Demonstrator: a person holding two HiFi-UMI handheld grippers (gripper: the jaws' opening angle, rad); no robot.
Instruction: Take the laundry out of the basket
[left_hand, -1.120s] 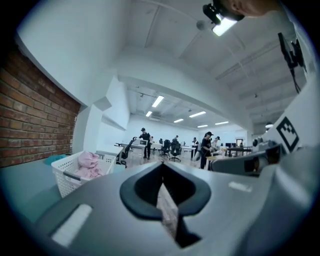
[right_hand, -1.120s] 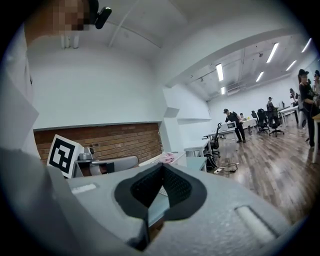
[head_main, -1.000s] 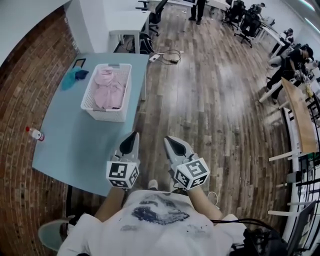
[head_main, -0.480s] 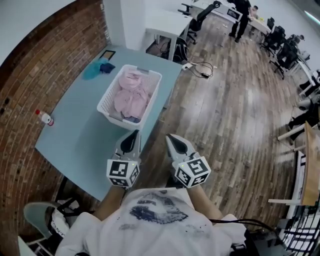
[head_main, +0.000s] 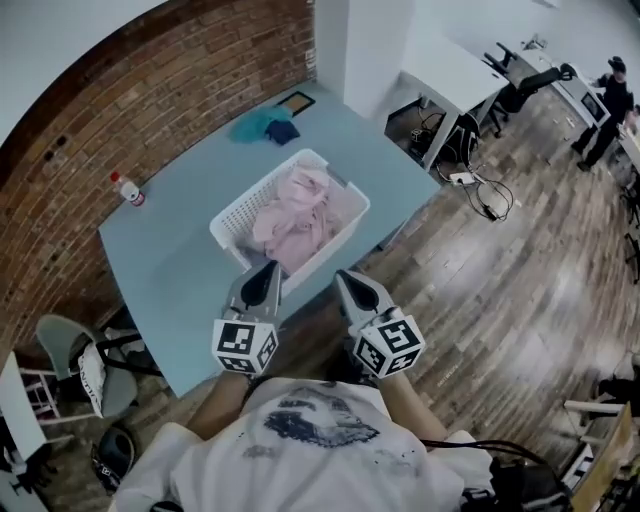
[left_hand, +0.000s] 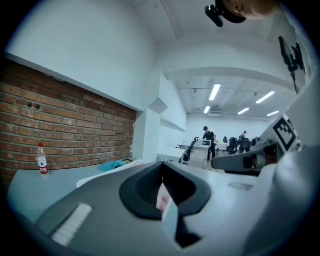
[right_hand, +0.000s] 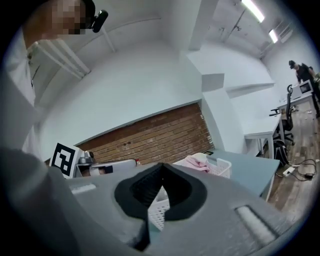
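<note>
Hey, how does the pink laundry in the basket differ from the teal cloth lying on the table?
The pink laundry is a large heap, while the teal cloth is a much smaller bundle. The pink laundry sits inside the white basket. The teal cloth lies loose on the table, beyond the basket near the far corner. The pink laundry is pale and the teal cloth is stronger in colour. Both are crumpled fabric, not folded.

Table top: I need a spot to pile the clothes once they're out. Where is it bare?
The widest bare stretch of the table lies between the bottle and the basket, down to the near corner. A narrower strip runs beyond the basket toward the right edge. The far corner is crowded by a teal cloth.
</note>
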